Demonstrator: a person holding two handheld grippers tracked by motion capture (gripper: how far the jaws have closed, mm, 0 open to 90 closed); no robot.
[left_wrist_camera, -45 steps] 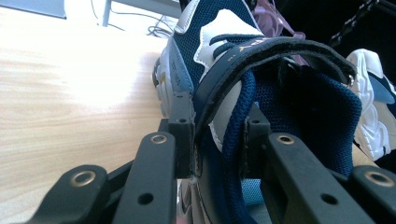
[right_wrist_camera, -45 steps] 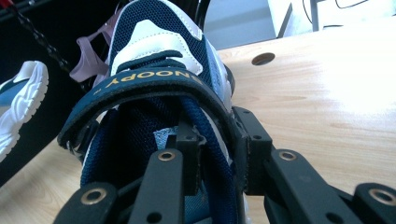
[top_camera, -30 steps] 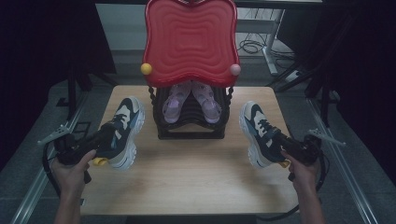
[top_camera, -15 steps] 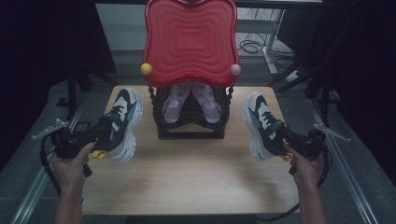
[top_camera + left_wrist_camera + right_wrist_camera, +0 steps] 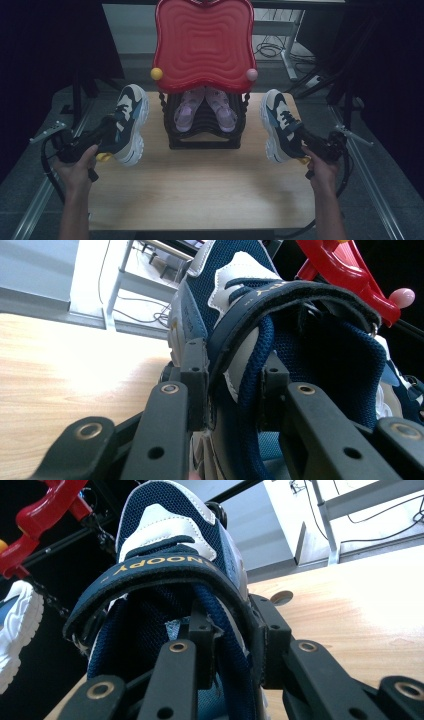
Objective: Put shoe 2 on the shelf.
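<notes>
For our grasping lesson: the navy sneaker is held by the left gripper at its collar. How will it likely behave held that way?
The left gripper pinches only the padded collar of the navy sneaker, so that soft edge probably flexes. The thick white sole hangs beyond the grip, so the shoe may sag or swing. The mesh fabric looks grippy, so slipping seems unlikely.

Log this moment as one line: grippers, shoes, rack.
left gripper: shut on left sneaker, lifted | right gripper: shut on right sneaker, lifted | rack: holds pink sandals
</notes>
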